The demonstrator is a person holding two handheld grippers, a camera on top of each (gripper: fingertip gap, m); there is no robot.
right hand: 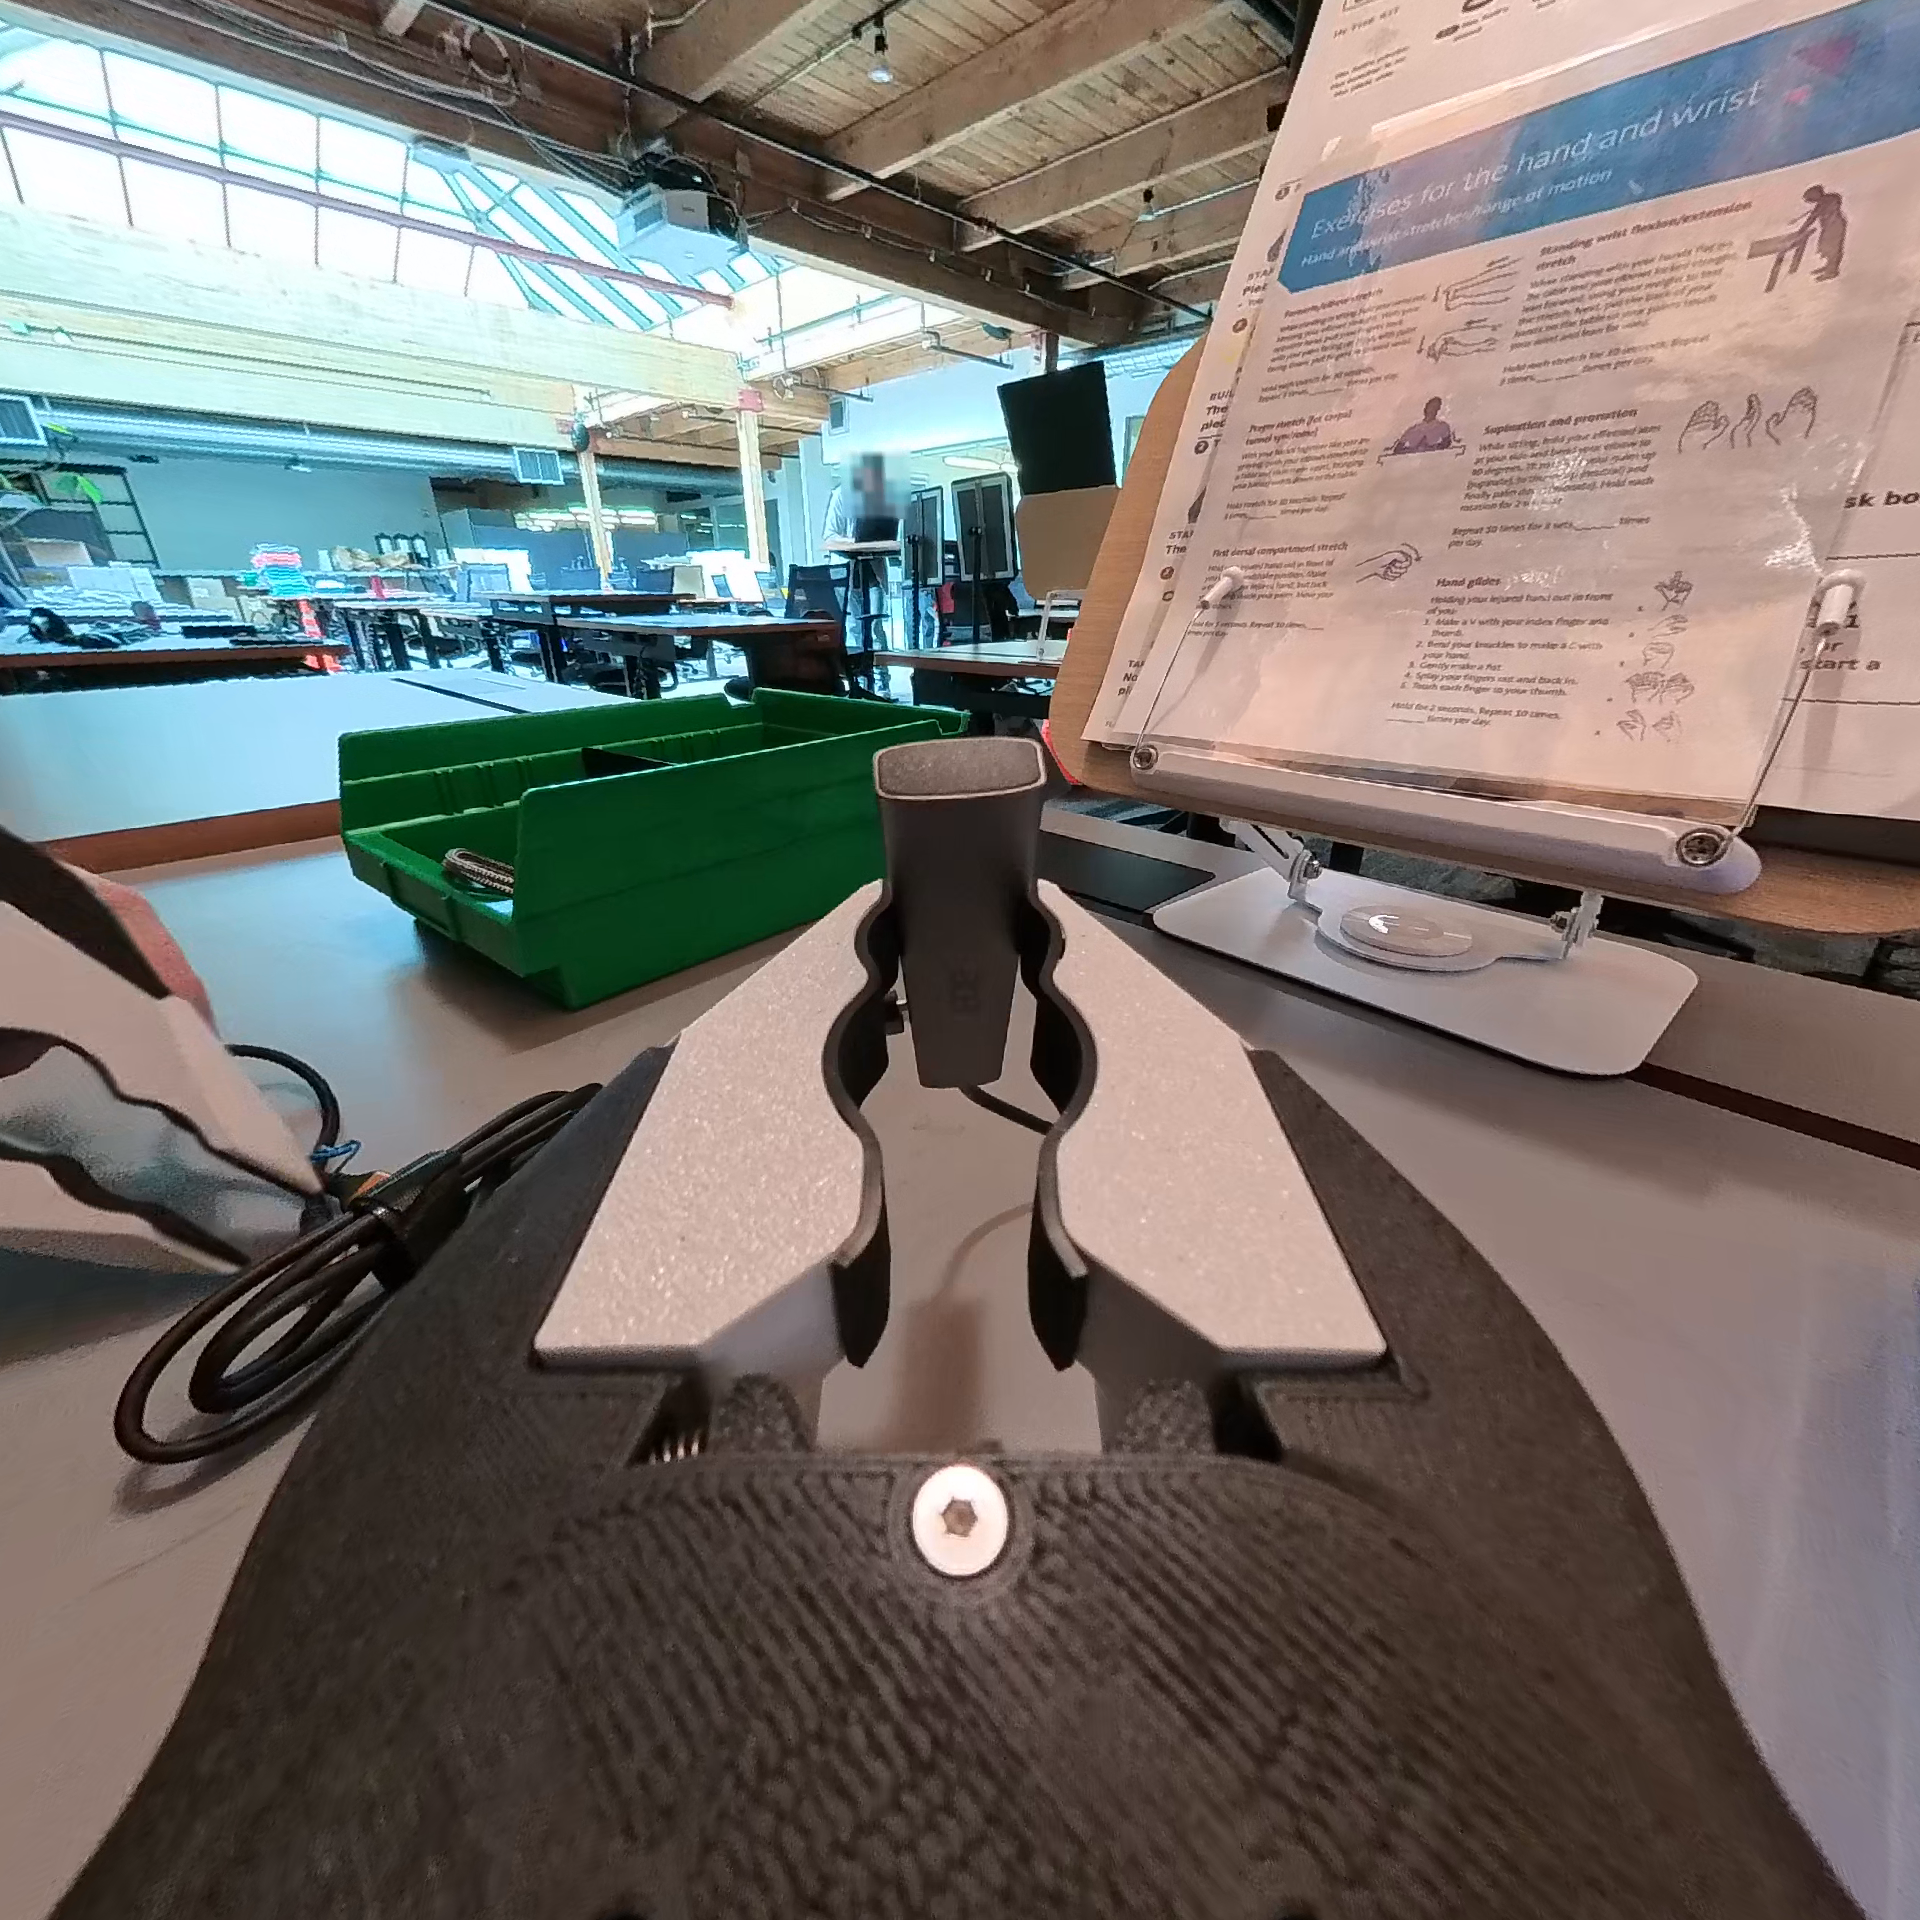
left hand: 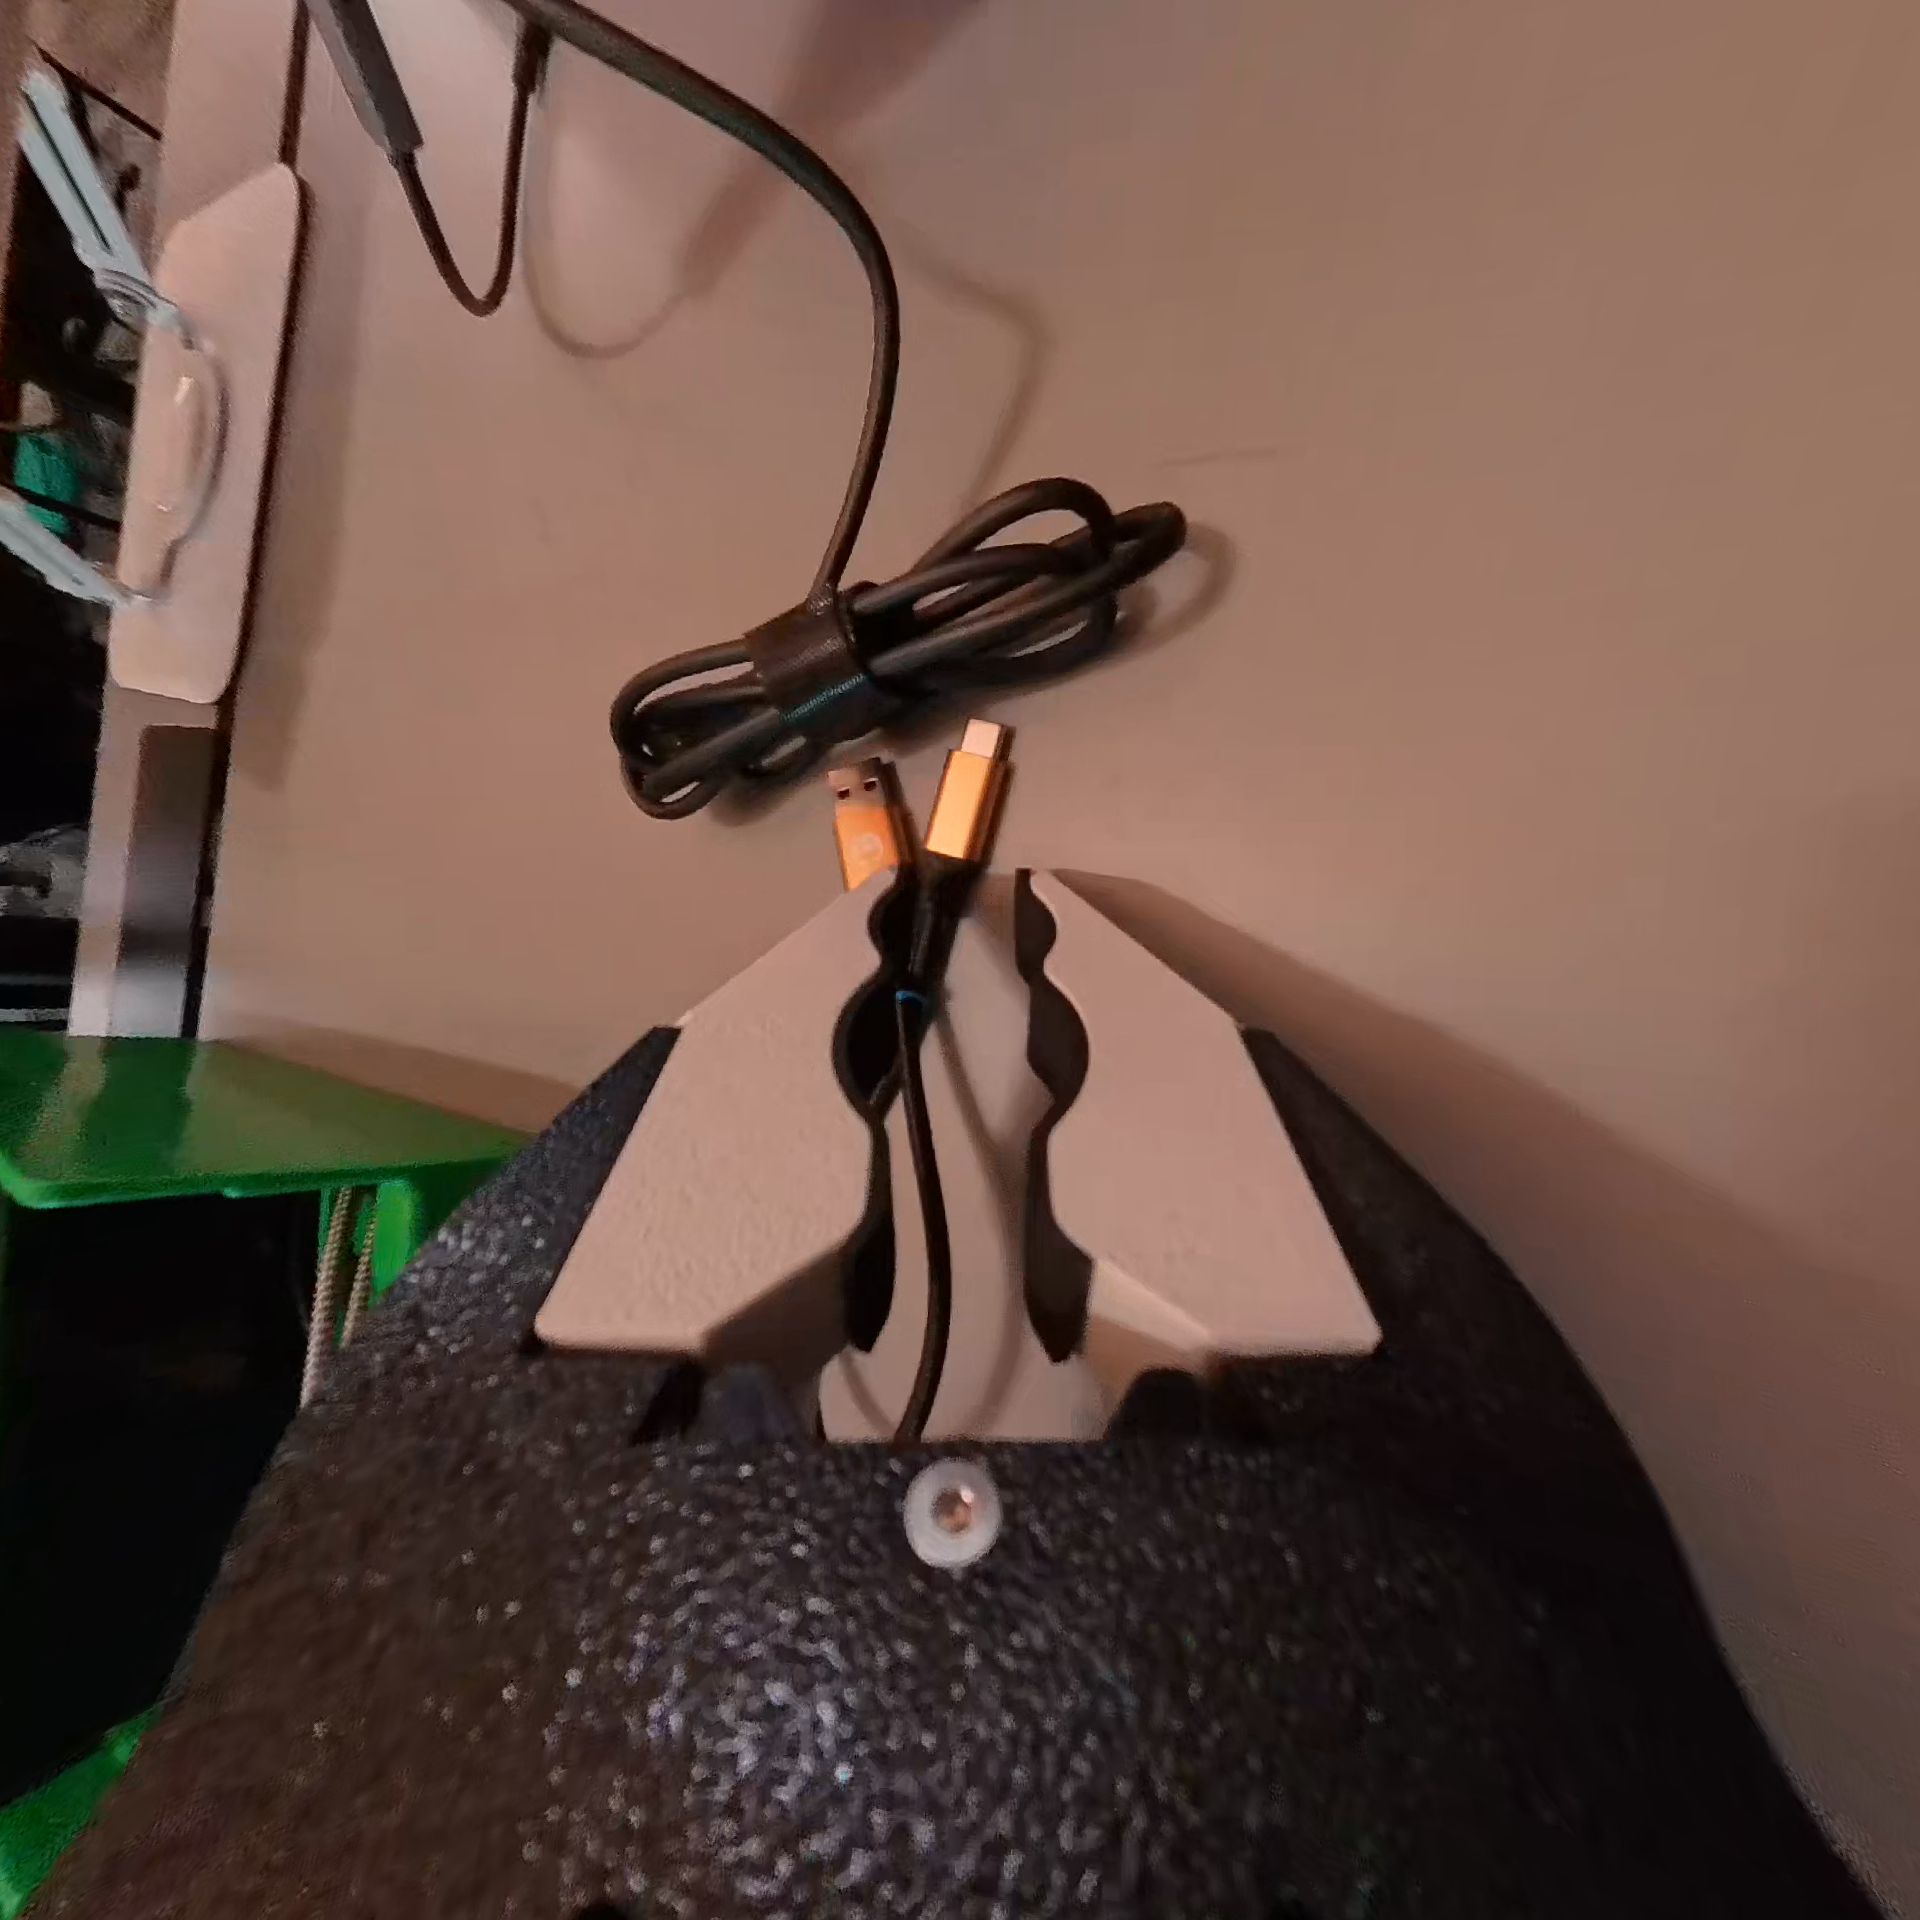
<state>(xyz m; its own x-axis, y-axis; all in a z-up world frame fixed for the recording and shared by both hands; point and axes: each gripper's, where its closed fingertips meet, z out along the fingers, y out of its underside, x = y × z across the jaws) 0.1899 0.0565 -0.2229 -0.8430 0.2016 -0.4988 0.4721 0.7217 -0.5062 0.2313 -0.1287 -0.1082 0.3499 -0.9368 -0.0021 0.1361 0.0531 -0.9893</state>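
Two orange-tipped plugs [left hand: 940,805] cross, black-corded.

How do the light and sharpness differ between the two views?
Left wrist view: dim, warm, slightly blurred; the bundled black cable throws a soft shadow on the table. Right wrist view: bright daylight, sharp on the grey adapter, with wide-angle bending at the edges and glare on the document stand.

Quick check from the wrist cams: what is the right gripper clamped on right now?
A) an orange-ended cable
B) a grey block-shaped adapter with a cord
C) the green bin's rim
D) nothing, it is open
B: in the right wrist view the right gripper is shut on the grey adapter, whose cord trails below; the green bin sits apart behind.
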